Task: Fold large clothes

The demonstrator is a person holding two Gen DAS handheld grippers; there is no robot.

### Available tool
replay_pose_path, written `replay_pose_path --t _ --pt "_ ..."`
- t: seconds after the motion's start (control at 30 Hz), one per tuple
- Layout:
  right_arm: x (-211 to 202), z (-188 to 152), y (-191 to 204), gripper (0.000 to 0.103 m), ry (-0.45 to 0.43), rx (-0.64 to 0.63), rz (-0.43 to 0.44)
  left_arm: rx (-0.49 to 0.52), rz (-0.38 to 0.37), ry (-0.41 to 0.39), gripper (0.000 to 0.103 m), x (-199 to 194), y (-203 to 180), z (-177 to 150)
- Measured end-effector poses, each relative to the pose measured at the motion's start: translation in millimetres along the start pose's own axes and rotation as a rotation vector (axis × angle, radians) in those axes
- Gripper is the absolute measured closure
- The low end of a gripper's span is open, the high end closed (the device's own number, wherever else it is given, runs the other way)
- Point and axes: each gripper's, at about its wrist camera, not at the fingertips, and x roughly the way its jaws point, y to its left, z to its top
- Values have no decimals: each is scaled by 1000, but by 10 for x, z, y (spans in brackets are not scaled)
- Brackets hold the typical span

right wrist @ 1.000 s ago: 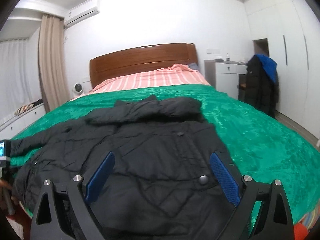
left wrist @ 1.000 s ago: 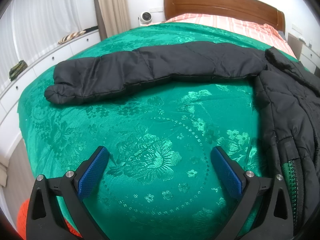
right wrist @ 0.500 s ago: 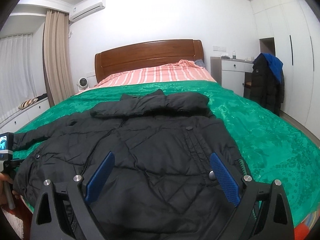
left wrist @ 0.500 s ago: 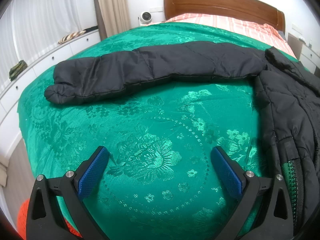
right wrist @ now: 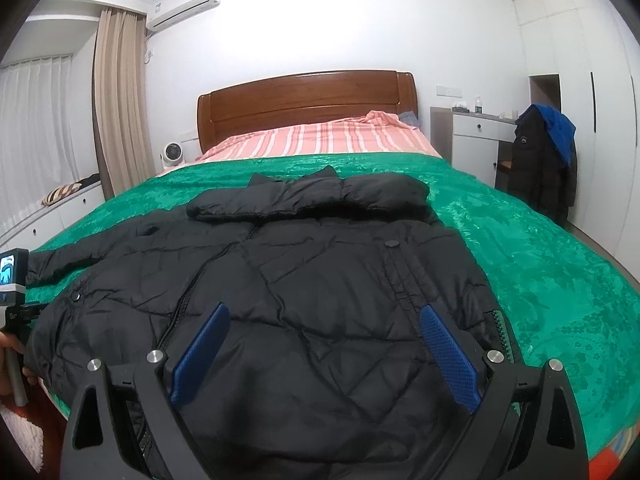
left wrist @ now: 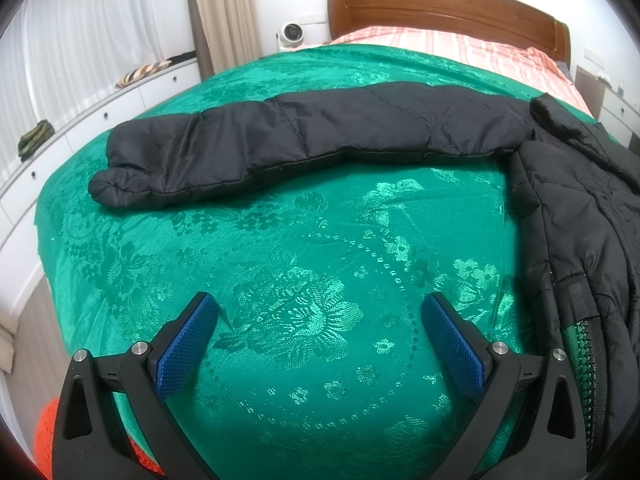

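Observation:
A black quilted puffer jacket [right wrist: 320, 264] lies flat on the green bedspread [right wrist: 540, 248], collar toward the headboard, its right side folded over the body. Its left sleeve [left wrist: 304, 136] stretches straight out to the left across the spread, and the jacket body [left wrist: 576, 216] fills the right edge of the left wrist view. My left gripper [left wrist: 318, 312] hovers open over bare green fabric, short of the sleeve. Over the jacket's lower hem my right gripper [right wrist: 324, 322] hangs open with nothing between its blue pads.
A wooden headboard [right wrist: 308, 104] and a striped pink sheet [right wrist: 320, 140] lie beyond. White drawers [left wrist: 80, 120] run along the left wall. A dark coat [right wrist: 544, 168] hangs at the right by a white cabinet. The person's hand [right wrist: 8, 356] grips the left tool's handle.
The right gripper view has risen and tilted up, so more of the jacket, wall and headboard shows. The left gripper and the sleeve stay where they were.

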Motion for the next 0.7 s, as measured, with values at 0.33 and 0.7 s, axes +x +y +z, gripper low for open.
replay_pose_path --t 0.33,0.7 --pt "34 -20 54 8 12 -18 11 -1 -2 3 0 7 5 -5" --pt "57 -31 68 8 21 -20 13 -5 -13 23 0 11 30 22"
